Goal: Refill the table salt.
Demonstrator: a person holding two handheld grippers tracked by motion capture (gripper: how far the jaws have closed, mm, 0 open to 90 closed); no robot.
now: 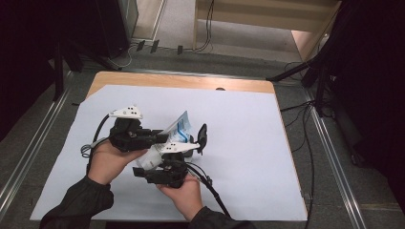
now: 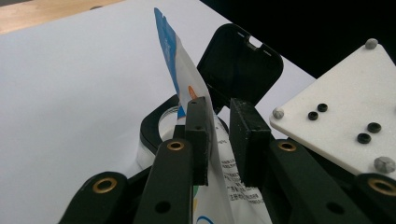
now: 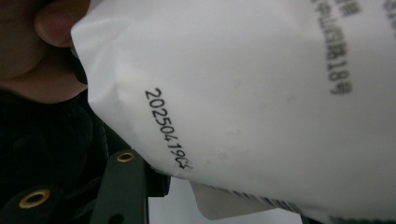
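While the left gripper point(image 2: 219, 140) jaws pinch the pouch point(image 2: 187, 79), right jaws' state stays unclear.

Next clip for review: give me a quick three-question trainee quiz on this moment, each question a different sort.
1. True or false: the left gripper has the white and blue packet between its jaws.
2. Multiple choice: the black hinged lid of the jar behind the packet is A) flipped open and standing up, B) shut flat, C) lying loose on the white sheet.
3. Short answer: what is printed in black across the packet in the right gripper view?

Key
1. True: the packet stands upright between the two black pads.
2. A.
3. A run of digits like a date code, beside some blurred small print.
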